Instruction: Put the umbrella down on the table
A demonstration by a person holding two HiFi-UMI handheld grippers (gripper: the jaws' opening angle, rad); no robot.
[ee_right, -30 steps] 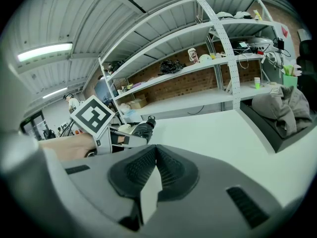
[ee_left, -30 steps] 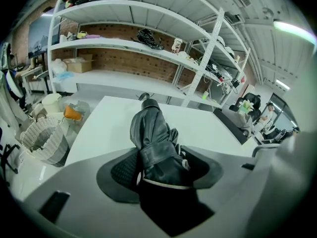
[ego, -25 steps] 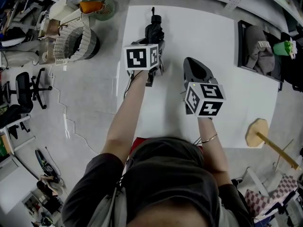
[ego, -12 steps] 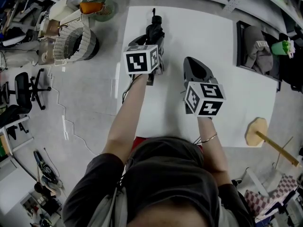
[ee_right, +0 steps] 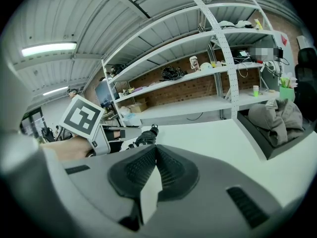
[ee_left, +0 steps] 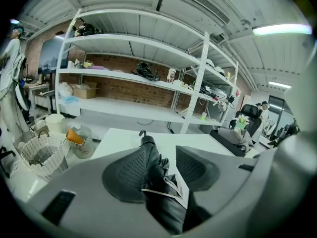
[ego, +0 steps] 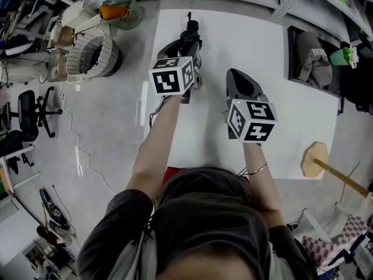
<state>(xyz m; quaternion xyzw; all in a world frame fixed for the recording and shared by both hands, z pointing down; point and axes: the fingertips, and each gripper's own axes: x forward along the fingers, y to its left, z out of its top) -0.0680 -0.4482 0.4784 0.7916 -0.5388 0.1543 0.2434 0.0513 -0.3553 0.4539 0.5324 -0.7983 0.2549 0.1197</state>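
Observation:
A black folded umbrella [ego: 189, 38] lies lengthwise near the left edge of the white table [ego: 256, 45], its hooked tip pointing away from me. My left gripper [ego: 190, 70] is over its near end. In the left gripper view the umbrella [ee_left: 157, 180] runs between the jaws of the left gripper [ee_left: 166, 166]. It leans on the left pad [ee_left: 126, 175], and a strip of table shows beside the right pad [ee_left: 195, 170]. These jaws have just been closing. My right gripper [ego: 235, 77] hovers over the table's middle. Its jaws [ee_right: 155, 150] are shut on nothing, and the umbrella [ee_right: 143, 137] shows to their left.
A white woven basket [ego: 87, 51] and a bin with an orange bag [ego: 119, 7] stand on the floor left of the table. A dark tray with grey cloth [ego: 315, 63] sits at the table's right. A wooden stand [ego: 317, 161] is at the near right corner. Shelving stands beyond.
The left gripper's marker cube has shifted a little up and left in the head view. The umbrella and the right gripper stay where they were.

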